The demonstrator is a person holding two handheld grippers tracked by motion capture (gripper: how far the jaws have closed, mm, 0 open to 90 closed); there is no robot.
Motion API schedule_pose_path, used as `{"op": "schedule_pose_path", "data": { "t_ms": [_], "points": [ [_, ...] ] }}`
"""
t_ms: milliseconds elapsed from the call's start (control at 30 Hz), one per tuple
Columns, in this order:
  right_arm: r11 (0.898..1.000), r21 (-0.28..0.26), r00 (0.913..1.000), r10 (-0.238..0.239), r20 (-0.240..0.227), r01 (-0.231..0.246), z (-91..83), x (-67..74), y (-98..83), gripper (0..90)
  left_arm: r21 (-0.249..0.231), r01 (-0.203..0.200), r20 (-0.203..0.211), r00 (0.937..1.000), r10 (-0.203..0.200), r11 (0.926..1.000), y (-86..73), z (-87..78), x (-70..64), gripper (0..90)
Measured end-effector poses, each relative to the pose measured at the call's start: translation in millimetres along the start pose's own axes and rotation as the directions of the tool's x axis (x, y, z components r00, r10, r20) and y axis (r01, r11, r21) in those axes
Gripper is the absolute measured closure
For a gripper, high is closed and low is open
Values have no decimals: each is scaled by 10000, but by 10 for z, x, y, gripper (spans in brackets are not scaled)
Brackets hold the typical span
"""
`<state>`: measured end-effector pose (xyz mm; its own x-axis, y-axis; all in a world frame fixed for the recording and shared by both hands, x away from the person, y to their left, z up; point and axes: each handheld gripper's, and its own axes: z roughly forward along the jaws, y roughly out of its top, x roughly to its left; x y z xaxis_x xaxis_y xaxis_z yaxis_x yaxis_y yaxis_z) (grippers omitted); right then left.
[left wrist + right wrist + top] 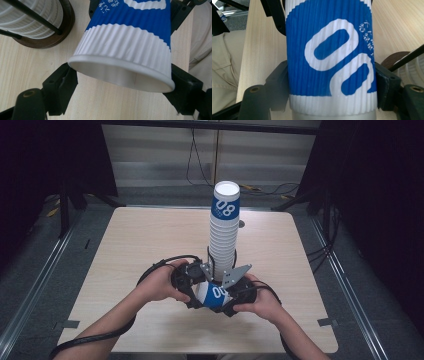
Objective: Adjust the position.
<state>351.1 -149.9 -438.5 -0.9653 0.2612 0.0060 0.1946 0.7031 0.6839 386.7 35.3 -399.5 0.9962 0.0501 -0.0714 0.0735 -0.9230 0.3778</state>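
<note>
Two grippers, one loose cup, one tall stack.

One blue-and-white cup (215,295) lies on its side low in the middle of the high view, just in front of one stack (224,231) of ribbed cups that stands on a dark round base on the table (140,240). Left gripper (192,289) clamps the cup near its open rim, a jaw pressed against each side in the left gripper view. Right gripper (231,296) clamps the narrower bottom end, its jaws tight on both sides of the blue band in the right gripper view.
</note>
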Motion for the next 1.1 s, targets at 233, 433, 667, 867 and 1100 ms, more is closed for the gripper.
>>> {"op": "schedule_pose_path", "data": {
  "t_ms": [233,433,667,867,1100],
  "points": [
    [9998,-19,9998,198,10,-198,9,2,-19,274,-49,-75,-79,9999,75,10000,13,-4,-9,184],
    [9996,-75,9996,281,17,-281,9,-5,-45,275,-144,-137,-95,9999,136,9998,22,-10,-4,180],
    [9991,-313,9995,280,167,-275,4,3,-71,278,-387,-248,-99,9997,245,9989,5,-12,0,175],
    [9990,-377,9995,232,231,-224,-20,5,-86,279,-608,-152,-55,9999,149,9980,-26,-25,11,170],
    [9970,-645,9985,447,309,-427,-75,-16,-158,278,-838,231,55,9997,-227,9962,-116,-85,64,171]
  ]
}}
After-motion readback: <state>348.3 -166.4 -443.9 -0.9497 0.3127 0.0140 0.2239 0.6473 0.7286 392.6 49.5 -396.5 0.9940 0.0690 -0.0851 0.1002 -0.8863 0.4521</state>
